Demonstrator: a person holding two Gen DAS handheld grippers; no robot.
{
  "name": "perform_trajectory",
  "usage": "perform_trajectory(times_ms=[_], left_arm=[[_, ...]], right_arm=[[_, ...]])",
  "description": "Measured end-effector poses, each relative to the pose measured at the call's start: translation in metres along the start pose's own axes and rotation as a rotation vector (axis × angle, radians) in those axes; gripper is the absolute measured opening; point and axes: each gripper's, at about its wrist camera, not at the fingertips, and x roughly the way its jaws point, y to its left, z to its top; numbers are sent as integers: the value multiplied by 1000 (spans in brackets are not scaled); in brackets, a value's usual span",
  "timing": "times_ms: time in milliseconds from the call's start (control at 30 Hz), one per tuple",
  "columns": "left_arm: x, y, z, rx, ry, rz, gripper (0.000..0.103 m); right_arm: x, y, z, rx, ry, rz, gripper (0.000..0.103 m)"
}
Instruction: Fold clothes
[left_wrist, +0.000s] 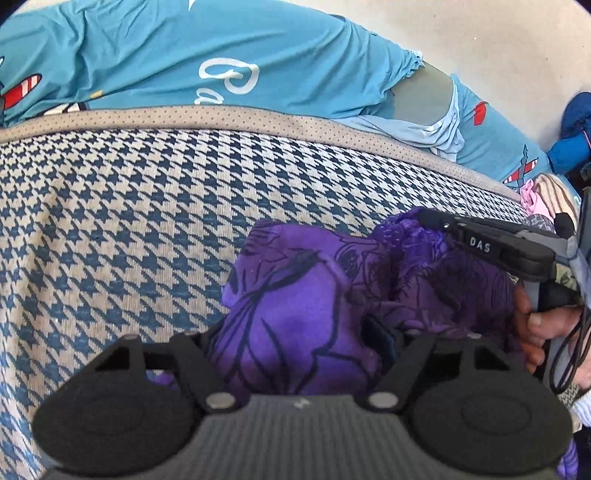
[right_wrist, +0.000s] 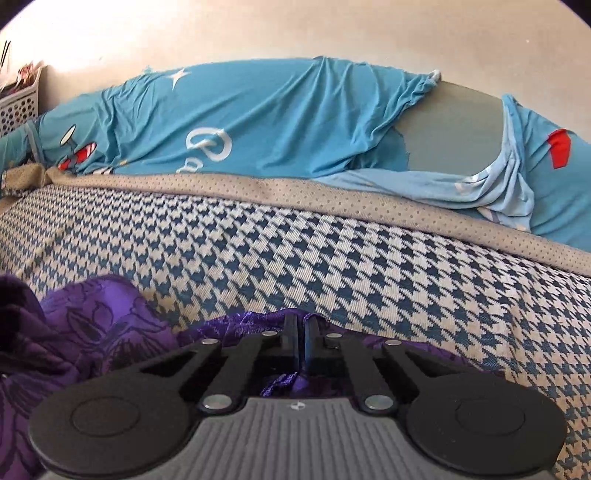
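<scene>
A purple garment with dark line print (left_wrist: 295, 288) lies bunched on the houndstooth bed cover (left_wrist: 129, 221). My left gripper (left_wrist: 295, 339) straddles a thick fold of it. The cloth fills the gap between the half-spread fingers, and I see no pinch in it. The right gripper (right_wrist: 303, 332) has its fingers together, shut on a shiny purple edge of the same garment (right_wrist: 92, 325), low over the cover (right_wrist: 406, 266). In the left wrist view the right gripper (left_wrist: 424, 216) reaches in from the right, held by a hand (left_wrist: 535, 325).
A turquoise printed cloth (left_wrist: 184, 55) (right_wrist: 277, 122) lies heaped along the far side past a tan dotted border (right_wrist: 258, 188). Pink and striped clothes (left_wrist: 546, 195) and a blue item (left_wrist: 572, 140) sit at the right. A white basket (right_wrist: 18, 103) stands far left by the wall.
</scene>
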Motion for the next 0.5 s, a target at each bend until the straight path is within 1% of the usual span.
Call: perform_trajectory(times_ms=[67,167,233,267,333,367,433,467,500], left_arm=[[-7,-5,3,34,-53,43,65],[-23,-13,9,82,-170,142,61],[-34,-11,15,66,-244,207,59],[-37,-7,20,38,-266,230,58],[-42,5,27,-40,-288,242,58],[-41,13,28,-79,-276,230,57],[-40,28,30,-155,-253,205,58],[-40,35,31,-193,-242,192,59],[-39,42,31,-231,-230,180,62]], right_arm=[[-6,-7,6,46,-42,-13,5],[-18,-12,15,81,-125,-49,4],[-26,-11,24,102,-191,-66,4],[-31,-11,29,117,-221,-72,4],[-39,-8,35,124,-283,-104,4],[-44,-7,37,124,-314,-123,4],[-51,-5,40,126,-364,-155,4],[-51,-5,41,132,-362,-157,4],[-47,-6,41,134,-341,-157,4]])
